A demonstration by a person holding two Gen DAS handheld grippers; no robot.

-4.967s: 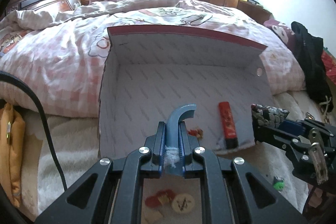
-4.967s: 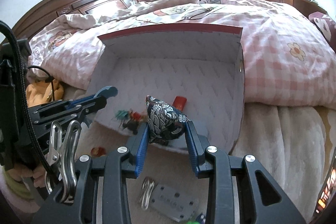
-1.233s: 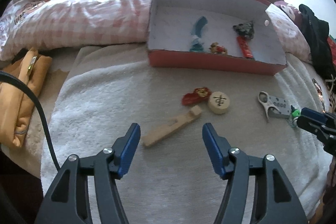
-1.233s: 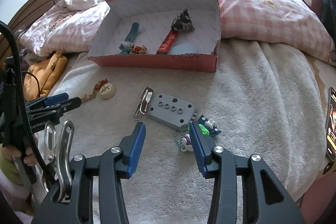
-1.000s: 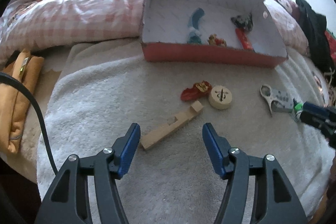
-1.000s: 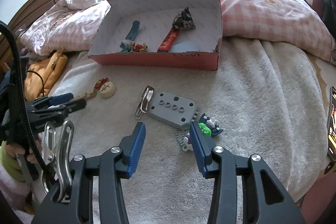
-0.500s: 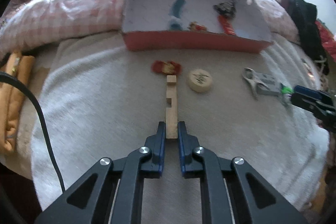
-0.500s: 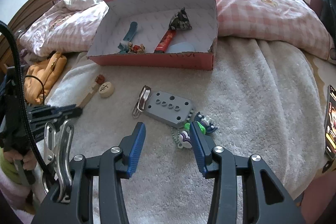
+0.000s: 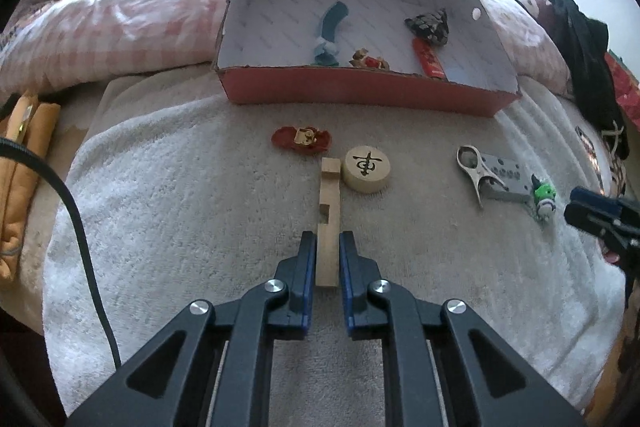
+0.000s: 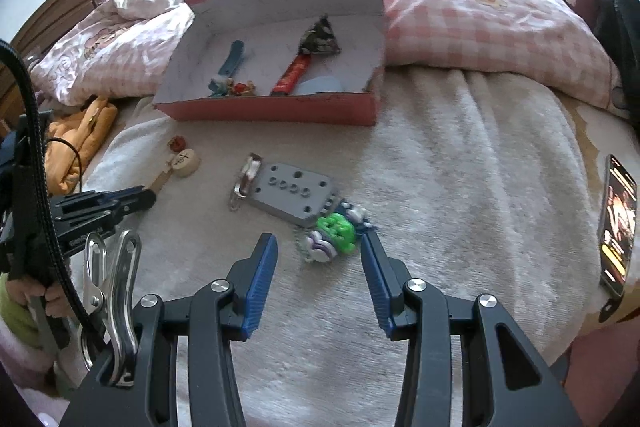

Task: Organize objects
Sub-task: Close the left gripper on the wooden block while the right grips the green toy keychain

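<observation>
Your left gripper (image 9: 323,241) is clenched on the near end of the wooden block (image 9: 329,211), whose long axis runs straight away toward the red box (image 9: 360,93). The round game piece (image 9: 367,169) touches its far right side, a red trinket (image 9: 302,139) just ahead. Rightward, your right gripper (image 10: 320,259) stands released around the green toy (image 10: 336,233), beside the grey plate (image 10: 292,193); open towel (image 10: 460,187) beyond.

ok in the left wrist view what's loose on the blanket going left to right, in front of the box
red and gold trinket → notched wooden block in the left gripper → round wooden chess piece → silver metal clip → grey drilled plate → green and purple toy
</observation>
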